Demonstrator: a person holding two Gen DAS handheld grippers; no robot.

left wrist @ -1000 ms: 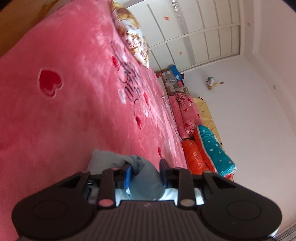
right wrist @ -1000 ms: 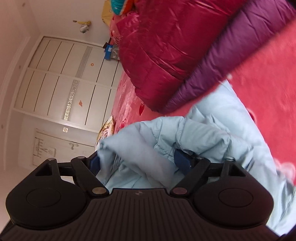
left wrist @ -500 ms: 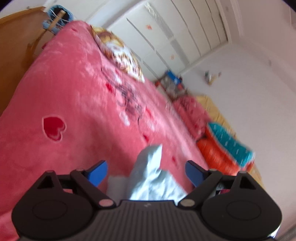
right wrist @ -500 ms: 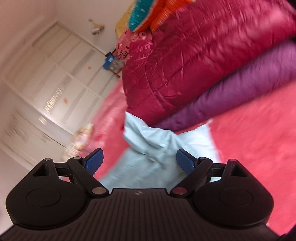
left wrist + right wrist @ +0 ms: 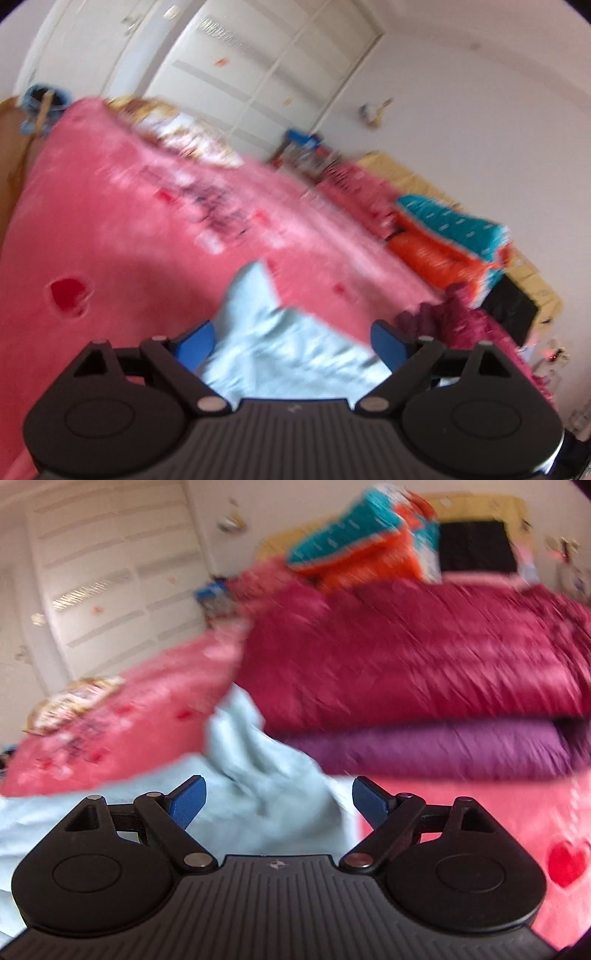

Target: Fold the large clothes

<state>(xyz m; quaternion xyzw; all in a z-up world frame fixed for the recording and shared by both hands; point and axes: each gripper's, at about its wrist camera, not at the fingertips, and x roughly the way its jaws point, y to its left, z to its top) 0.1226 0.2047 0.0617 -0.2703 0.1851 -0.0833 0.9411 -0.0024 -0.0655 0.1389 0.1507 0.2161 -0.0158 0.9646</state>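
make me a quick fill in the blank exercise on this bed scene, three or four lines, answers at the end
1. The garment lying in front of both hand-held grippers, the light blue garment, rests on a blanket coloured ____.
2. In the right wrist view, the crimson jacket is stacked on top of a ____ one.
3. The jaws of the left hand-held gripper stand ____.
4. The blanket is printed with red ____.

Missing words: pink; purple; open; hearts

a pink heart-print blanket [image 5: 480,812] covers the bed. on it lie a pale blue garment [image 5: 258,794], a purple quilt [image 5: 443,753] and a patterned pillow [image 5: 184,136].
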